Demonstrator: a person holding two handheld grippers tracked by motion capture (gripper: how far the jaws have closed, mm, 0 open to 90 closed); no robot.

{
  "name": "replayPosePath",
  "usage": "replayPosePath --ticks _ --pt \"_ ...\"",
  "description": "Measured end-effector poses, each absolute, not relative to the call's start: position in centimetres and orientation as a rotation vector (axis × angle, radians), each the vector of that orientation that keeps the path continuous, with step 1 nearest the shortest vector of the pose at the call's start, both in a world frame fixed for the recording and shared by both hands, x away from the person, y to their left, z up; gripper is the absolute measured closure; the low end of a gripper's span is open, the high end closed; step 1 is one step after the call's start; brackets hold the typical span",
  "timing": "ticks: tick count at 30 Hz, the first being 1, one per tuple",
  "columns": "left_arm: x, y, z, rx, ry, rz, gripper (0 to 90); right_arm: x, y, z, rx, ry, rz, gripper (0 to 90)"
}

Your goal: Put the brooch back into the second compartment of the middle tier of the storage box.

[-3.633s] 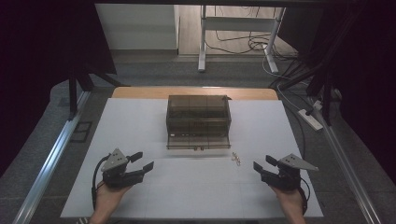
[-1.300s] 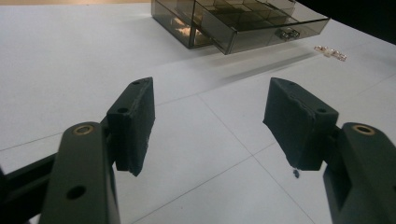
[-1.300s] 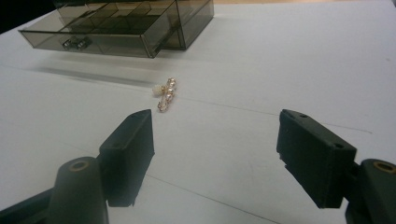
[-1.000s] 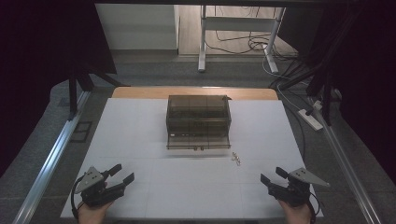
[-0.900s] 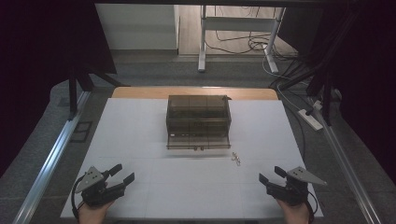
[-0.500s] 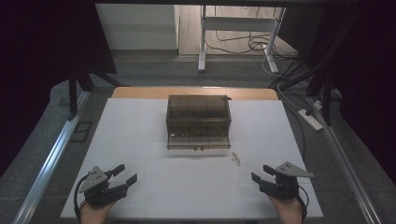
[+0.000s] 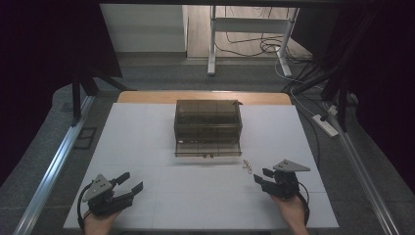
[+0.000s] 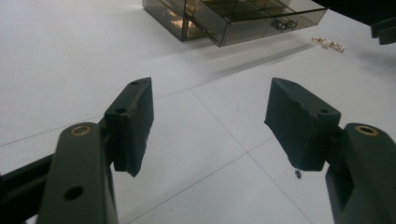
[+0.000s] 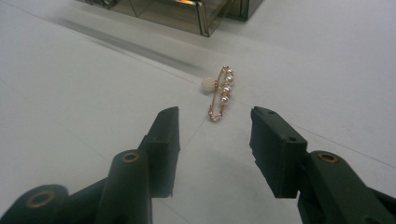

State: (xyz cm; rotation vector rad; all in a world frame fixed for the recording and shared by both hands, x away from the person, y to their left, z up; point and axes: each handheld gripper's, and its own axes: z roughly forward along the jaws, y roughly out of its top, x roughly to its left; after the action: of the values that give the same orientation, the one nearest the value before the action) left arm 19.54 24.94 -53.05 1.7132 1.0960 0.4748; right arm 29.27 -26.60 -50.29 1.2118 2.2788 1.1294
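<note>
A smoky see-through drawer box (image 7: 208,127) stands mid-table with its lowest drawer (image 8: 252,23) pulled out toward me. A small gold pin with pearls (image 9: 220,92) lies on the white table, just right of the drawer front (image 7: 247,166). My right gripper (image 7: 261,176) is open and points at the pin (image 7: 247,166) from a short way behind it, nothing between its jaws (image 9: 212,149). My left gripper (image 7: 128,183) rests open and empty near the front left corner (image 8: 210,121).
The white table top (image 7: 147,142) ends in a wooden strip (image 7: 205,96) at the back. Metal rails (image 7: 54,166) run along both sides. A power strip (image 7: 325,125) and cables lie on the floor at the right.
Both grippers first drew back toward the front edge. Since then the right gripper has moved forward and left toward the pin; the left has edged slightly right.
</note>
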Motion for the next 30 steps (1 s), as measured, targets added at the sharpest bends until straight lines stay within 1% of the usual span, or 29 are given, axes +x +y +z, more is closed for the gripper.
replayPosePath --ticks 10,30 --pt "19.7 25.0 -53.0 1.706 1.096 0.466 33.1 30.8 -26.2 -50.6 1.259 2.308 1.066 57.7" --pt "19.7 24.9 -53.1 1.712 1.092 0.465 33.1 33.9 -24.0 -51.4 1.265 2.345 0.987 61.1"
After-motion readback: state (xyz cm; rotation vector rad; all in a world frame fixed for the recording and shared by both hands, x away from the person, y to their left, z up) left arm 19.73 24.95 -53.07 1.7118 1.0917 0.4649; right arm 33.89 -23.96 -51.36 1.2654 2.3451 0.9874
